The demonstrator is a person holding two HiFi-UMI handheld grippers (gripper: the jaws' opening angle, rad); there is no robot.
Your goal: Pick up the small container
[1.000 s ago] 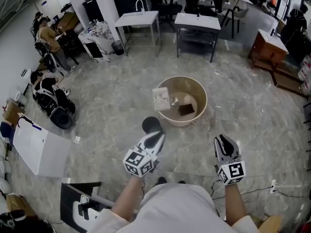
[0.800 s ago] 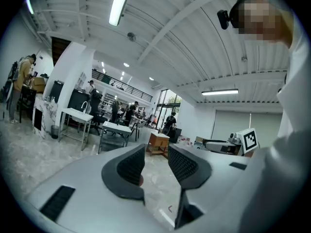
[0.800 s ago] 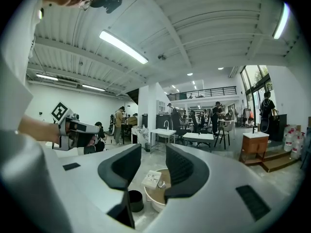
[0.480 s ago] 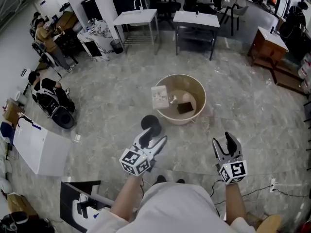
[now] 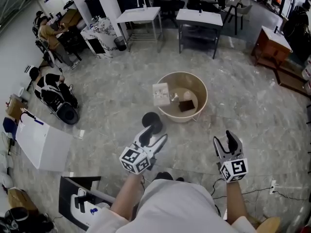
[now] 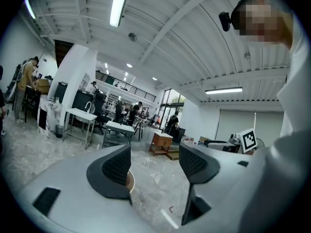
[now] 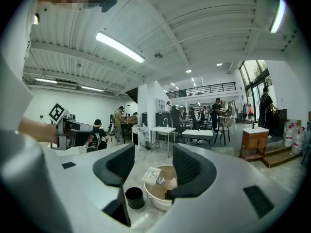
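Nothing is picked up yet: my left gripper [image 5: 153, 136] and right gripper [image 5: 224, 141] hover empty with jaws opening, while the small black container [image 5: 151, 120] stands on the floor just beside the tub [image 5: 184, 121], yet to be reached and grasped.

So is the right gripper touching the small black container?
Apart. Head view shows bare floor between the right gripper, jaws opening and empty, and the small black container.
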